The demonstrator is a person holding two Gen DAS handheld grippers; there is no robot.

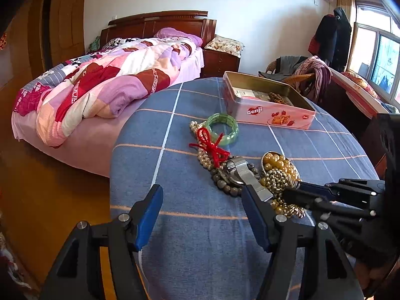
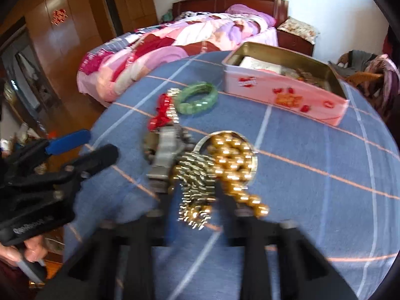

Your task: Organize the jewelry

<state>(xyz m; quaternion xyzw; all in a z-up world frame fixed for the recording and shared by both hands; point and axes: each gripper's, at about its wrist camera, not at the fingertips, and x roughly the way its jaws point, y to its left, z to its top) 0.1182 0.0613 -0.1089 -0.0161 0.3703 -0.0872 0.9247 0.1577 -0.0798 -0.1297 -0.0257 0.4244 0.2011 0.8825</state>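
Note:
A heap of jewelry lies on the blue checked tablecloth (image 1: 200, 237): a green bracelet (image 1: 222, 128) (image 2: 196, 97), a red cord (image 1: 210, 147), pearl strands, a metal-band watch (image 1: 240, 172) (image 2: 166, 147), dark beads, gold beads (image 1: 277, 162) (image 2: 230, 155) and a spiky gold chain (image 1: 278, 180) (image 2: 197, 175). My right gripper (image 2: 197, 192) (image 1: 292, 188) reaches in from the right and is shut on the spiky gold chain. The left gripper (image 1: 201, 195) (image 2: 101, 142) hangs open just left of the heap, holding nothing. An open pink tin (image 1: 270, 116) (image 2: 282, 92) stands beyond, with beads and papers inside.
A bed (image 1: 100, 87) with a patchwork quilt lies past the table's left and far edge. A wicker chair (image 1: 300, 75) draped with clothes stands behind the tin. The right wrist view is blurred. A hand (image 2: 32, 247) holds the left gripper's handle.

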